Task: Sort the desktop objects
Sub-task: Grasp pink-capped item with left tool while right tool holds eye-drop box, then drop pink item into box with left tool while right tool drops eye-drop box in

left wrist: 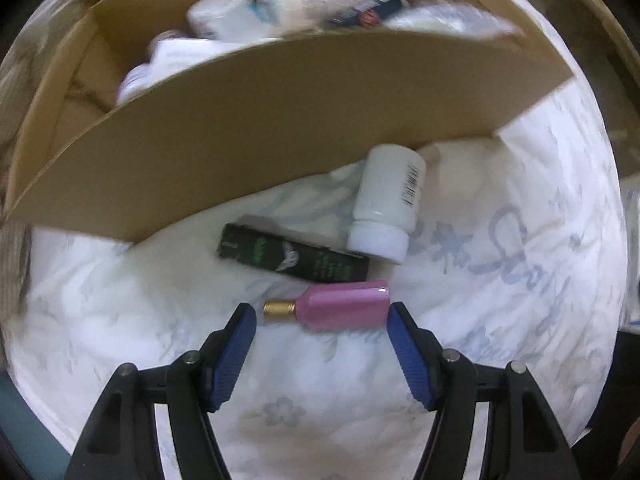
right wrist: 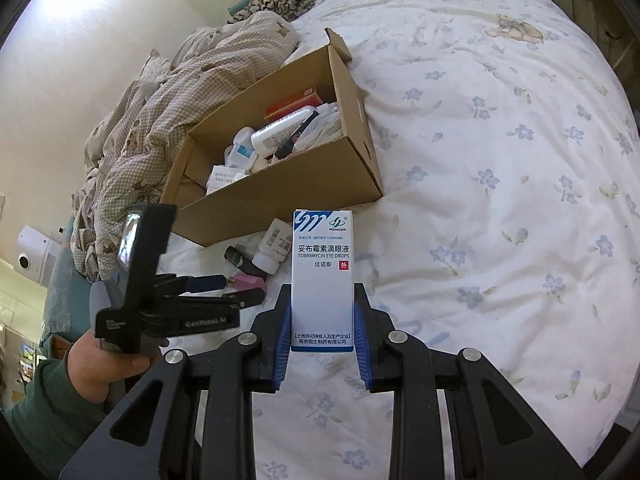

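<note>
My left gripper is open, its blue pads either side of a pink bottle with a gold cap that lies flat on the bedsheet. Just beyond lie a black box with green print and a white pill bottle on its side. The open cardboard box holds several white packs and bottles. My right gripper is shut on a white and blue eye-drops carton, held upright above the bed. The right wrist view shows the left gripper at the pink bottle, with the cardboard box behind.
A floral white bedsheet covers the bed. A crumpled checked quilt lies left of the box. A person's hand in a green sleeve holds the left gripper. A white device stands at far left.
</note>
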Demonstrator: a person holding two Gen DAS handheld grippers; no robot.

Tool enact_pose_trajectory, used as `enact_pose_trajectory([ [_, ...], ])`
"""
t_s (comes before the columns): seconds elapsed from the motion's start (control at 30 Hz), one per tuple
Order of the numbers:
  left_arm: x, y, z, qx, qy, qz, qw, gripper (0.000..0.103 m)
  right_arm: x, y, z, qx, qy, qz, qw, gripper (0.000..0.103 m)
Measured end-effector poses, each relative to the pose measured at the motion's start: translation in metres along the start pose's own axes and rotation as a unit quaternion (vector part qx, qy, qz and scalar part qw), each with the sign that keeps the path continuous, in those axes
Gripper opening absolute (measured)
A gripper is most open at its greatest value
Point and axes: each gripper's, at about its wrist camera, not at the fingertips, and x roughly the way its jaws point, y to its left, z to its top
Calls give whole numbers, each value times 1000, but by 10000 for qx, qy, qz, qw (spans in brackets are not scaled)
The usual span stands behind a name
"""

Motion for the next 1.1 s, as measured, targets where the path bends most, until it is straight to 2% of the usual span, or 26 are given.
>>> enact_pose_trajectory([
  [0.07,0,3,-1,-133,-12,-50,9999,68,3,2,-1,-54,49,-28,10000,30],
  [0.27,6,-1,2,40,-24,-60,10000,68,8,0,-3,-69,132,-102,9998,30],
  [0.37,7,0,0,87,-9,-57,9999,62,9,-3,-3,-28,126,-120,9998,30],
  [0.43,1,1,-2,90,-88,-203,9997,62,9,-3,-3,-18,123,-115,9999,30],
  [0.6,-37,4,-12,96,-623,-495,9968,62,7,-1,-2,-76,89,-80,9999,30],
  [0.67,-55,9,-17,17,-965,-610,9935,62,6,-1,-3,-83,79,-41,9999,30],
  [0.73,-78,17,-20,-116,-1472,-820,9856,62,4,1,-2,-105,40,-10,9999,30],
  [0.8,-102,23,-21,-166,-2011,-872,9755,62,0,5,1,-175,-18,5,9998,30],
  [0.9,-130,28,0,-280,-2525,-851,9634,62,-8,16,12,-340,-168,14,9993,30],
  [1.0,-136,26,29,-394,-2707,-874,9579,62,-14,30,32,-461,-338,-8,9984,30],
  [1.1,-136,30,48,-480,-2719,-818,9576,62,-7,40,60,-449,-378,-43,9983,30],
])
